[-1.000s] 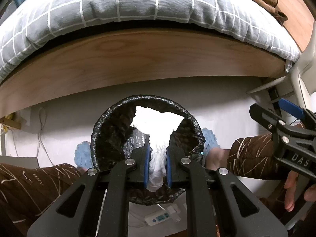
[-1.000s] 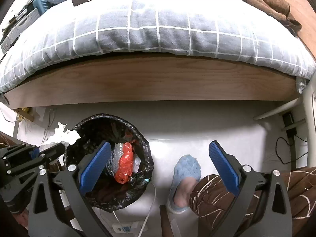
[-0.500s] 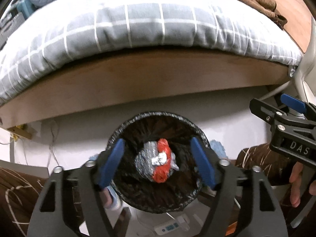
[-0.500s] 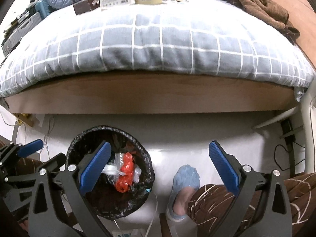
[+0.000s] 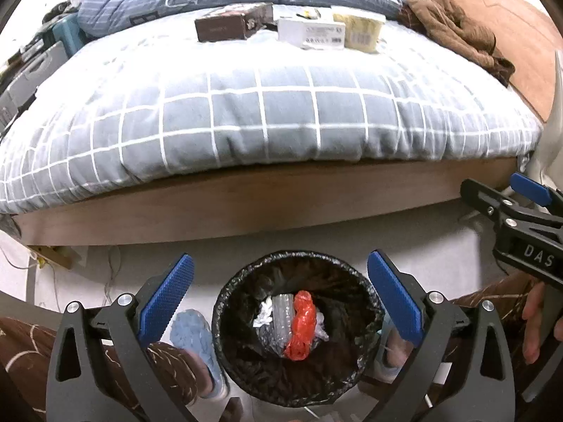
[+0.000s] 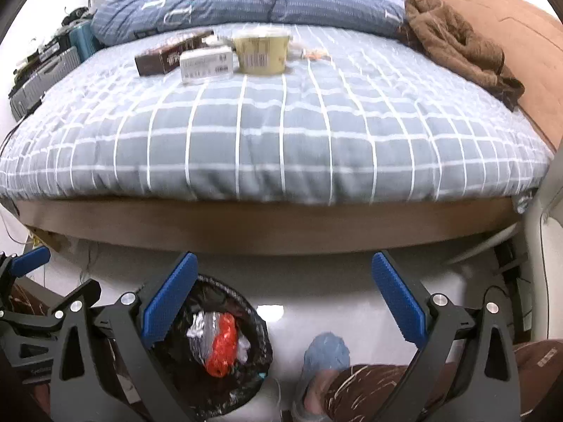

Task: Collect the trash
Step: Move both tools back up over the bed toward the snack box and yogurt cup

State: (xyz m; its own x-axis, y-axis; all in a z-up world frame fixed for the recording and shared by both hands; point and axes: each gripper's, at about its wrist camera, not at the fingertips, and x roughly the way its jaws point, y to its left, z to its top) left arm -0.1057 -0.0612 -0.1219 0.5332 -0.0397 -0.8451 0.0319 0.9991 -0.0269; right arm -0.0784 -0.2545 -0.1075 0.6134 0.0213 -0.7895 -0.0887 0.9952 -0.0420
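Two grippers are in my hands, both pointing down at the floor beside the bed [image 5: 281,130]. My left gripper [image 5: 278,295] is opening, its jaws spread wide with nothing between the blue pads; it hangs right over the black-lined trash bin [image 5: 366,295]. Inside the bin lie a red crumpled wrapper [image 5: 299,327], a clear crinkled plastic piece [image 5: 279,316] beside it and a bit of white tissue [image 5: 264,311] at its left edge. My right gripper [image 6: 285,302] is likewise spread wide and empty, hanging over the pale floor just right of the bin. On the checked duvet, well away from the bin, sit a dark brown box [image 6: 165,58], a white box [image 6: 206,63] touching it, and a yellowish tub [image 6: 262,52] just beside that. A brown fleece garment [image 6: 457,49] lies bunched at the bed's far right. My blue slipper [image 6: 325,351] shows on the floor between the right gripper's fingers.
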